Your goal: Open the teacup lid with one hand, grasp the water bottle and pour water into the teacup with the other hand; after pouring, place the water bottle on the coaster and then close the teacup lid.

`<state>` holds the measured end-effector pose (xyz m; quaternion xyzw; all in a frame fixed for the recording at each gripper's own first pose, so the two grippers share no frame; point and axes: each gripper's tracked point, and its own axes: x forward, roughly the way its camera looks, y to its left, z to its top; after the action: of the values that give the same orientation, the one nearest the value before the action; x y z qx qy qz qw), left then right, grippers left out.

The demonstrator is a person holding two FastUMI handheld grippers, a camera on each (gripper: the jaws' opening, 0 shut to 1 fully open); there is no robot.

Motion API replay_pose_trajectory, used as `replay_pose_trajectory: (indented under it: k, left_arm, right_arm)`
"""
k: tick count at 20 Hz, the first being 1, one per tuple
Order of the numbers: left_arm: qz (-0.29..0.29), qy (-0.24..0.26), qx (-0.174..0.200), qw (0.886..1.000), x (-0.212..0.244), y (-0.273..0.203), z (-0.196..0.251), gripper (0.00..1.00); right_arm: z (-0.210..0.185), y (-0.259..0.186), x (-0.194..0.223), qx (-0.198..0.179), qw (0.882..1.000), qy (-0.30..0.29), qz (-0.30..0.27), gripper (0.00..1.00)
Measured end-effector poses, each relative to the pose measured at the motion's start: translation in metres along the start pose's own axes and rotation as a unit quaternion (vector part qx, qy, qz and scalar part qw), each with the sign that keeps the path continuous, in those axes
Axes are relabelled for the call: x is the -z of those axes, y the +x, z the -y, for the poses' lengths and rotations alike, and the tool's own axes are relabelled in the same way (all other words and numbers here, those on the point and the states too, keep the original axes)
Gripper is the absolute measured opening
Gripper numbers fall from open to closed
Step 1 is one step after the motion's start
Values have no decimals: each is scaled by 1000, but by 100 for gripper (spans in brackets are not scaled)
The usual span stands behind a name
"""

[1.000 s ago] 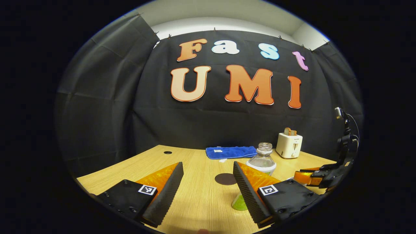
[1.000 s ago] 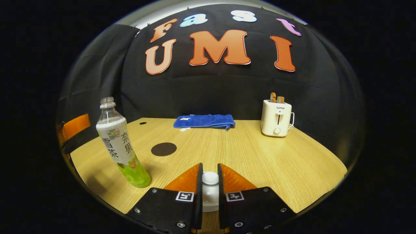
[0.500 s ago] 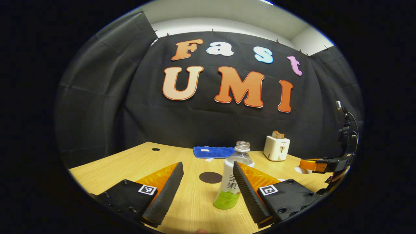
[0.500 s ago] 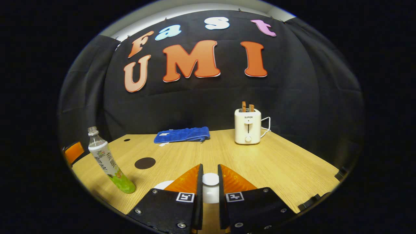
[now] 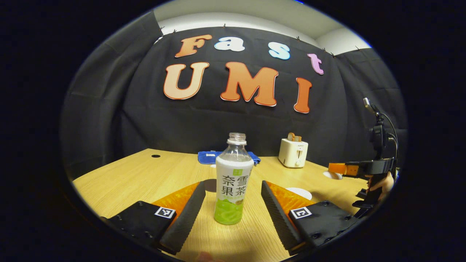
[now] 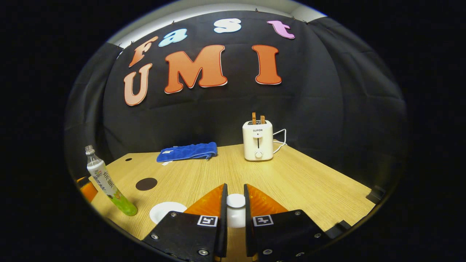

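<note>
Grasping comes next, I judge: the left gripper (image 5: 233, 203) has its jaws spread either side of 1 upright water bottle (image 5: 233, 178), not touching; closing calls for centring. Right gripper (image 6: 233, 214) pinches 1 teacup lid (image 6: 235, 201). Farther off on the surface (image 6: 309, 185): 1 dark coaster (image 6: 146, 183), 1 toaster (image 6: 257, 140).

The toaster (image 6: 257, 140) reads "SUPOR"; the bottle (image 5: 233, 178) carries Chinese characters.
</note>
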<state>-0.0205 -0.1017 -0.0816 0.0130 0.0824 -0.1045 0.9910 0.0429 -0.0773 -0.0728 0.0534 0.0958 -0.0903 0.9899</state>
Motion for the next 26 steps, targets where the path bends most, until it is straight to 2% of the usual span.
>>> replay_pose_trajectory:
  k: [3, 9, 20, 23, 25, 26]
  left_arm:
    - [-29, -6, -2, 1000, 18, 11, 0, 99]
    - [-47, 11, -29, 998, 24, 36, -14, 99]
    - [-75, 26, -32, 996, 40, 59, -13, 99]
    - [-74, 41, -33, 996, 41, 60, -12, 72]
    - [-77, 46, -28, 996, 40, 60, -11, 69]
    - [-79, 51, -26, 995, 39, 59, -12, 70]
  right_arm:
    - [-5, -2, -1, -7, 1000, 0, 1, 20]
    - [-8, -5, -4, -16, 1000, 5, 2, 20]
    - [-4, -8, -6, -18, 1000, 16, 2, 20]
    - [-5, -9, -7, -20, 1000, 14, 2, 20]
    - [-5, -9, -8, -21, 1000, 15, 2, 20]
    - [-5, -10, -8, -21, 1000, 16, 3, 20]
